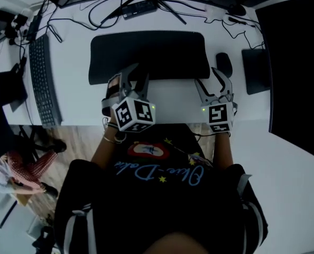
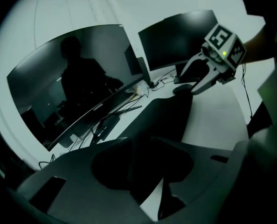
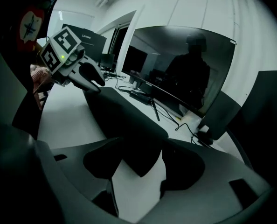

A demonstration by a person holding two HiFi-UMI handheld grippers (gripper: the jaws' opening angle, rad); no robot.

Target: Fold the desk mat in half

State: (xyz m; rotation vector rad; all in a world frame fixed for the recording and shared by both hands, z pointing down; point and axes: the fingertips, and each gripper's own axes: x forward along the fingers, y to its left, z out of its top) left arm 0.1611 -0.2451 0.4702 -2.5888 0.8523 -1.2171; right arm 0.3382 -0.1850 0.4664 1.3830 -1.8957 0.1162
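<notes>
The black desk mat [image 1: 146,54] lies on the white desk [image 1: 178,102], with its long side across my view. In the right gripper view the mat [image 3: 124,120] has a thick, rounded near edge, like a fold. My left gripper [image 1: 135,74] hovers at the mat's near left edge. Its jaws stand apart with nothing pinched between them, and in its own view [image 2: 145,171] white desk shows through the gap. My right gripper [image 1: 212,79] hangs just off the mat's near right corner with its jaws wide and empty. In its own view [image 3: 138,171] that corner lies beyond the gap.
A keyboard [image 1: 43,83] lies along the left side. A mouse [image 1: 224,63] and a small black pad [image 1: 255,70] sit right of the mat, beside a large dark panel [image 1: 294,62]. Cables and a power strip [image 1: 138,7] run along the back, below dark monitors [image 2: 82,78].
</notes>
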